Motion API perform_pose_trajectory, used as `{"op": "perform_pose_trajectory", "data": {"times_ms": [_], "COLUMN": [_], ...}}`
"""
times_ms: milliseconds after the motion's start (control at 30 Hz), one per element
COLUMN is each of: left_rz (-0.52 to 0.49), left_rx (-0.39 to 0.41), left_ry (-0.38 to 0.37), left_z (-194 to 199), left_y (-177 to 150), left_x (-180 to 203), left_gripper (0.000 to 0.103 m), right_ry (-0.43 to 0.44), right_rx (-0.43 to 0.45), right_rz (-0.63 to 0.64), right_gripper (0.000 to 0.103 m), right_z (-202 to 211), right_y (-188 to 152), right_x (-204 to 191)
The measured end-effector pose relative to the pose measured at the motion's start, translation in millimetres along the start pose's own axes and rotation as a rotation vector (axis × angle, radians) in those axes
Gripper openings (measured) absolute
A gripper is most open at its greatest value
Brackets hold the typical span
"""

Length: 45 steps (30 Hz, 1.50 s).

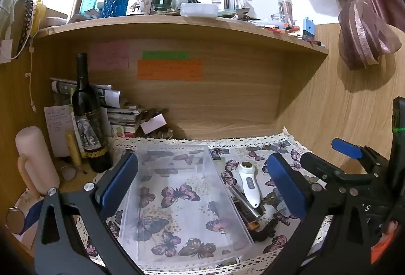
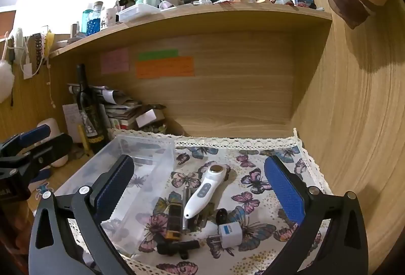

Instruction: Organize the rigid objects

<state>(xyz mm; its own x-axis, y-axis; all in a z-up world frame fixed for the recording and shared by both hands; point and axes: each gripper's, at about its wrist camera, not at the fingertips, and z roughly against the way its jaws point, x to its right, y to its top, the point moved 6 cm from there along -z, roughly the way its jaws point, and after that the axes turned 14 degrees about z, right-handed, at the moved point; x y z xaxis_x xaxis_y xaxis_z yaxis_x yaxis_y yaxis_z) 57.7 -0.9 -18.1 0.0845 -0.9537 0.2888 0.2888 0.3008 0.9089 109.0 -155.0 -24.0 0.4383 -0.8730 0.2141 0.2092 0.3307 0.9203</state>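
Right wrist view: the right tool (image 2: 200, 182) is spread wide with nothing pinched, and so is the left tool (image 1: 202, 181). A white handheld device (image 2: 202, 190), a metal tube (image 2: 186, 209), a black bar (image 2: 175, 220) and a plug adapter (image 2: 230, 234) are piled lower centre on the butterfly cloth (image 2: 255, 163). An empty clear bin (image 1: 177, 199) is sat just left of them. Probably best if the device is picked first, gripped across its narrow handle. The adapter can't be seen from the left wrist.

Open room above the butterfly cloth (image 2: 255, 156), crowded at left

The clear bin (image 1: 177, 189) stands open-topped; the wine bottle (image 1: 87, 120) and paper stack (image 1: 121, 115) block the left corner, the shelf (image 1: 177, 27) caps overhead, and the wood wall (image 2: 354, 123) closes the right.
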Motion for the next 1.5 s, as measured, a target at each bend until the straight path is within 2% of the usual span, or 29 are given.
{"op": "perform_pose_trajectory", "data": {"times_ms": [533,733,1500], "left_rz": [0.010,-0.003,0.000], "left_rx": [0.018,0.039,0.038], "left_ry": [-0.008,-0.021,-0.021], "left_z": [-1,6,4], "left_y": [7,6,5], "left_x": [11,5,7], "left_gripper": [0.103,0.103,0.103], "right_ry": [0.000,0.000,-0.006], "right_rx": [0.011,0.011,0.024], "right_rz": [0.000,0.001,0.009], "right_gripper": [0.103,0.103,0.103], "right_z": [0,0,5], "right_y": [3,3,7], "right_x": [-1,0,0]}}
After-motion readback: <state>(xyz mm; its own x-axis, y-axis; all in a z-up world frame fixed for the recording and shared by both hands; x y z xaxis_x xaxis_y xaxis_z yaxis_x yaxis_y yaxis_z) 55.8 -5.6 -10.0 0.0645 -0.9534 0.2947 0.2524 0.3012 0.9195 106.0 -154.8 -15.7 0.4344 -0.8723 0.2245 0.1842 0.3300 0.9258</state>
